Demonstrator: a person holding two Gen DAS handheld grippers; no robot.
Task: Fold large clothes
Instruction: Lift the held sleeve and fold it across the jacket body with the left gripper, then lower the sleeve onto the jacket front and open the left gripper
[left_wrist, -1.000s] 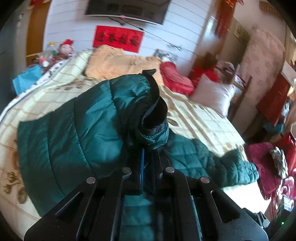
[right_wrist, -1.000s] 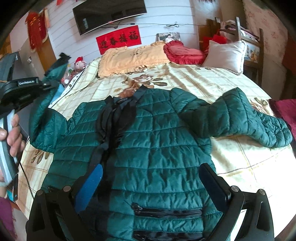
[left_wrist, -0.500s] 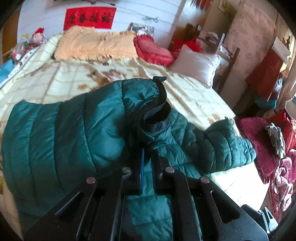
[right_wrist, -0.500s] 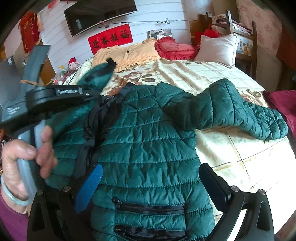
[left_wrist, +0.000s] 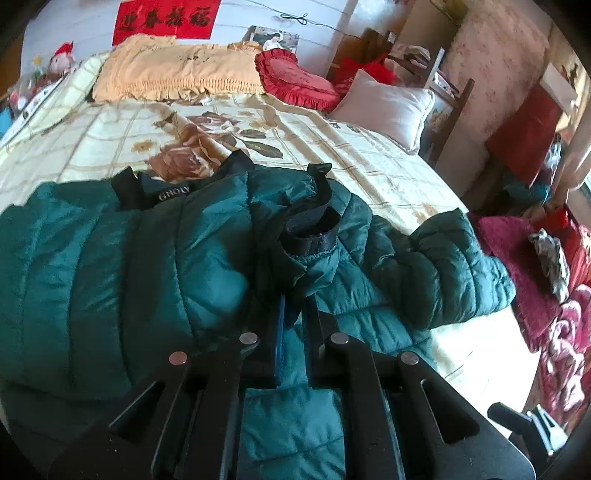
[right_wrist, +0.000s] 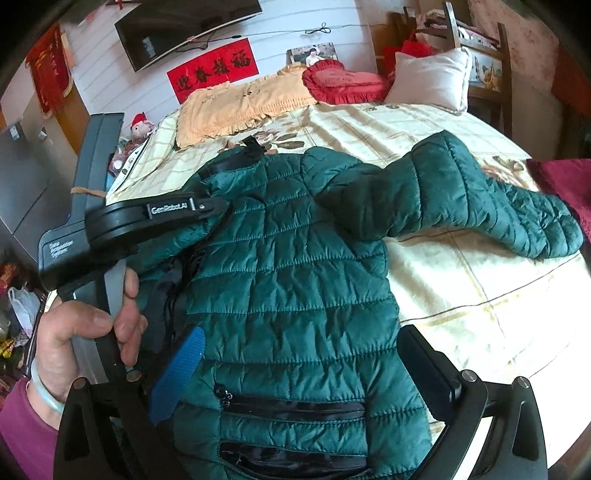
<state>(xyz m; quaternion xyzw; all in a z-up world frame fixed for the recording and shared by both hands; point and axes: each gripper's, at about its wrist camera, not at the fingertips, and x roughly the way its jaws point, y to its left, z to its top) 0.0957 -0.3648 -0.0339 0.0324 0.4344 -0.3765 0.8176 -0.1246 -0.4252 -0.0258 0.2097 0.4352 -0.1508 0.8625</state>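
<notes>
A dark green quilted jacket (right_wrist: 295, 266) lies front up on the bed, its right sleeve (right_wrist: 480, 195) stretched out to the right. My left gripper (left_wrist: 293, 295) is shut on the cuff of the left sleeve (left_wrist: 314, 240) and holds it over the jacket's chest. The left gripper also shows in the right wrist view (right_wrist: 218, 205), held in a hand above the jacket's left shoulder. My right gripper (right_wrist: 301, 358) is open and empty, its jaws wide apart above the jacket's lower front by the black pocket zips (right_wrist: 291, 408).
The jacket lies on a cream floral bedspread (right_wrist: 461, 288). An orange pillow cover (left_wrist: 173, 70), a red heart cushion (left_wrist: 299, 81) and a white pillow (left_wrist: 384, 107) sit at the head. A wooden chair (left_wrist: 447, 96) and red blankets (left_wrist: 535, 280) stand right of the bed.
My left gripper has carried the sleeve cuff rightward from beside the bed to over the jacket's chest, folding the sleeve inward. The right gripper has stayed open, over the hem.
</notes>
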